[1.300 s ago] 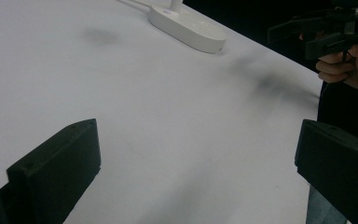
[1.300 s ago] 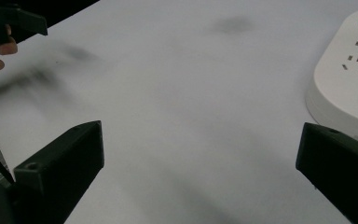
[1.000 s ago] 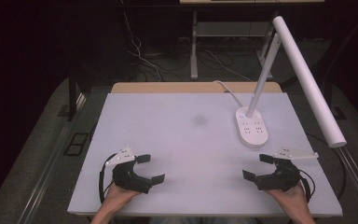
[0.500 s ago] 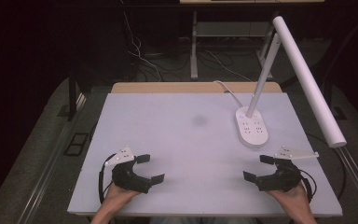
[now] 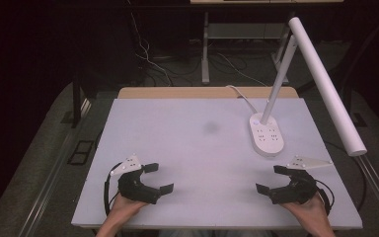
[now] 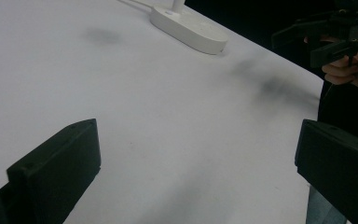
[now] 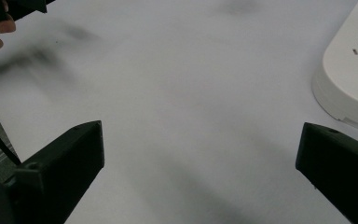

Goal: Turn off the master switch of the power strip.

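Note:
My left gripper (image 5: 159, 177) rests near the front left of the white table (image 5: 187, 143), held by a hand, jaws wide apart with nothing between them. My right gripper (image 5: 271, 178) sits near the front right, likewise open and empty. In the left gripper view my own gripper (image 6: 196, 158) frames bare tabletop, and the other gripper (image 6: 317, 39) is at the upper right. In the right gripper view my own gripper (image 7: 200, 158) stands open over bare table. A white desk lamp base (image 5: 266, 134) with sockets stands at the right back.
The lamp's white tube head (image 5: 325, 84) reaches out over the table's right edge on a slanted stem (image 5: 279, 81). Its cord (image 5: 239, 96) runs off the back edge. The lamp base (image 7: 349, 79) lies close to the right gripper's right jaw. A faint dark smudge (image 5: 210, 127) marks the table's middle.

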{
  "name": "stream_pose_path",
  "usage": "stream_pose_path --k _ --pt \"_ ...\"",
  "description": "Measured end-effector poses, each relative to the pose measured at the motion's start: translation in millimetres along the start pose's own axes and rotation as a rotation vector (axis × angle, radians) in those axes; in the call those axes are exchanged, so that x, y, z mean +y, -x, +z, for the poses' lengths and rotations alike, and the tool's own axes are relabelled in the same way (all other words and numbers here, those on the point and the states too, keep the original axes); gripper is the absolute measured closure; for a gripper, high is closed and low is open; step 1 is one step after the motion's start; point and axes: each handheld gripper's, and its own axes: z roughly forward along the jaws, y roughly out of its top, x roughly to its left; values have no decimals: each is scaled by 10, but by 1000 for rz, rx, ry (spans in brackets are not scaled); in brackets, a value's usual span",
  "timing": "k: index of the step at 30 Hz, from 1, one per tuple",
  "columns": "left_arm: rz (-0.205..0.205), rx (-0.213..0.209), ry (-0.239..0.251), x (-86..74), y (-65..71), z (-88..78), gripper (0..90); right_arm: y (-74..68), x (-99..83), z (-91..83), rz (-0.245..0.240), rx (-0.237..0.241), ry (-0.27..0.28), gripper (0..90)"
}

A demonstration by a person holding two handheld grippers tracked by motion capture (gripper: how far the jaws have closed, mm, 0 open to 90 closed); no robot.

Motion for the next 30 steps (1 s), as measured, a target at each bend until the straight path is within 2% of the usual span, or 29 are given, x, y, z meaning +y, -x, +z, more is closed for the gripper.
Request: stream_pose_path --k 16,30 --pt "-3 -3 -1 0 -1 4 0 36 243 35 -26 -1 -40 3" --pt "-6 2 4 1 0 -3 0 75 519 41 -47 -16 -54 4"
